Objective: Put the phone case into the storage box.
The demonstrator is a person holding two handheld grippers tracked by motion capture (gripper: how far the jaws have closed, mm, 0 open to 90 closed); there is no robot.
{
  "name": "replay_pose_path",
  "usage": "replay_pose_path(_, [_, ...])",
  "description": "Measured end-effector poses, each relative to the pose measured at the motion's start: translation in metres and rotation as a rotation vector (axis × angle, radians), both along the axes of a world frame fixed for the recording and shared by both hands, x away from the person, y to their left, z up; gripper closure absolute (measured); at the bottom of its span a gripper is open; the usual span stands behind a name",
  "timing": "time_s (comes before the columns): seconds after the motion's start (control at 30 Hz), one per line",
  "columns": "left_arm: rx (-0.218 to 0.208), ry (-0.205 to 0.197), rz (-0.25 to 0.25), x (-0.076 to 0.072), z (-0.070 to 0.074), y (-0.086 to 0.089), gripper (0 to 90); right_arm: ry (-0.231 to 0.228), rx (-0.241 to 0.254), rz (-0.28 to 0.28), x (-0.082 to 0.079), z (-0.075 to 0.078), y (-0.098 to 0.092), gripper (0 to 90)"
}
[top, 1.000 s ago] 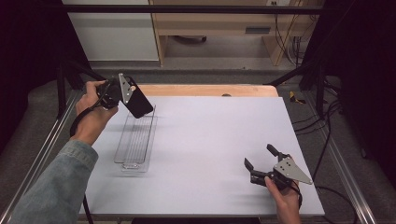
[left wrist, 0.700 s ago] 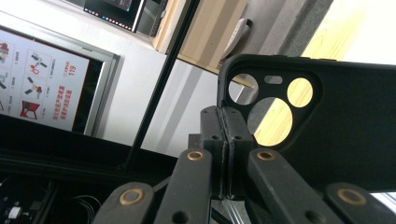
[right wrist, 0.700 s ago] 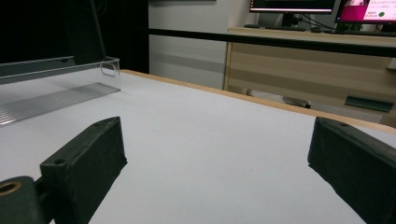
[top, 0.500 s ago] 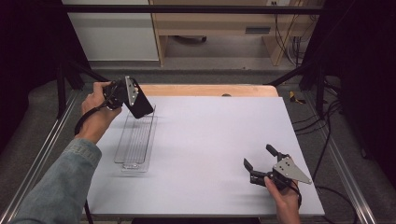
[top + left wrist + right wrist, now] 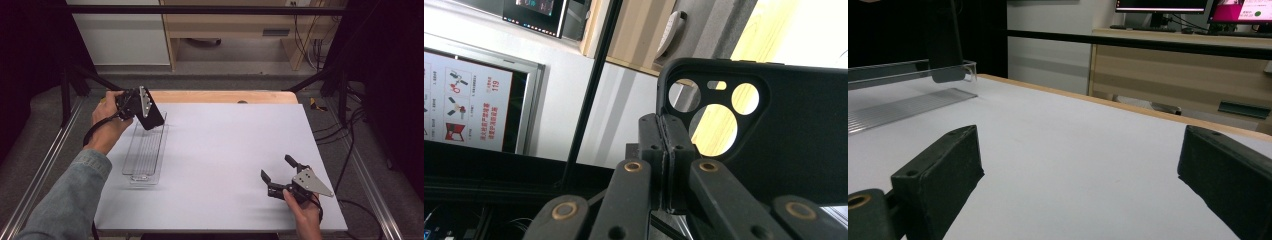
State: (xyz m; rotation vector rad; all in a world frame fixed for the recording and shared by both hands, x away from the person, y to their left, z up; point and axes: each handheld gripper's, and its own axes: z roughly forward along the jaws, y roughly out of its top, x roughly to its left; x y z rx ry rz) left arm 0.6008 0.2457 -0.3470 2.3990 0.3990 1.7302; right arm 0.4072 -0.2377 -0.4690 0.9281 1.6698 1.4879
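Observation:
My left gripper (image 5: 144,113) is shut on the edge of a black phone case (image 5: 152,120), holding it tilted over the far end of a clear ribbed plastic tray (image 5: 145,155). In the left gripper view the pads (image 5: 651,145) pinch the phone case (image 5: 784,140) beside its camera cutouts. Near the table's front right corner my right gripper (image 5: 277,168) rests low and open, with nothing between its jaws. The right gripper view has this gripper (image 5: 1080,150) wide apart over bare white table, and the phone case (image 5: 945,45) hangs above the tray (image 5: 908,107) at far left.
The white table top (image 5: 230,145) has a wooden strip (image 5: 225,96) along its far edge. Metal rails (image 5: 45,170) run along both sides. Cables (image 5: 350,145) lie on the floor at the right. A cabinet and desk stand beyond the table.
My left hand has lowered the phone case slightly toward the tray's far end. The right gripper has stayed where it was.

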Motion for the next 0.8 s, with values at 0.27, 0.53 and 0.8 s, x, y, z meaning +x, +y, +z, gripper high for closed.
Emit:
replay_pose_path(0.27, [0.013, -0.005, -0.007, -0.0014, -0.0007, -0.001, 88.9, 0.002, 0.003, -0.001, 0.0, -0.0001, -0.0003, 4.5])
replay_pose_path(0.53, [0.026, -0.004, -0.023, -0.0025, -0.0023, -0.002, 88.9, 0.002, 0.007, -0.001, 0.0001, -0.0001, -0.0006, 4.5])
replay_pose_path(0.8, [0.035, -0.009, -0.027, -0.0036, -0.0032, -0.0014, 88.9, 0.002, 0.007, -0.001, 0.0, 0.0, -0.0005, 4.5])
